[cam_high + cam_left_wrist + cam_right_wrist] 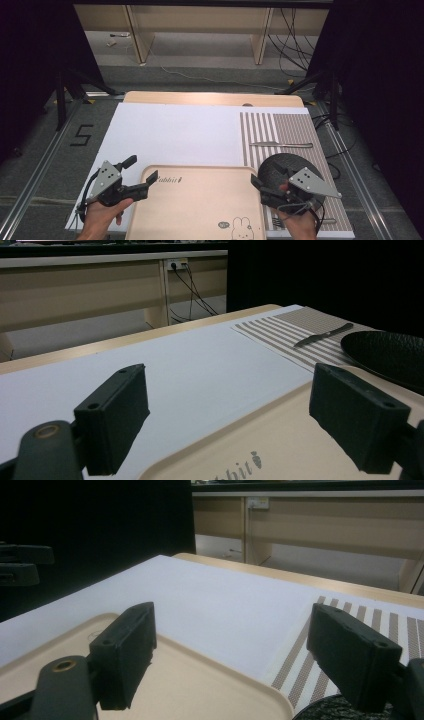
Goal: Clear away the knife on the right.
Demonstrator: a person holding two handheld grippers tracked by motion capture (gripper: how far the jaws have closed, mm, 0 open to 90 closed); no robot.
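A beige tray with a rabbit print lies at the table's near edge. My left gripper is open at the tray's far left corner. In the left gripper view one jaw of that gripper hangs over the white mat and the other over the tray. At the tray's far right corner my right gripper is open too, beside a black plate. In the right gripper view its own gripper straddles the tray's corner, with the plate under the right jaw. Nothing is gripped.
A knife lies on the striped placemat beyond the plate. The white mat spreads across the table's middle and left. Wooden desk legs and cables stand on the floor beyond the table.
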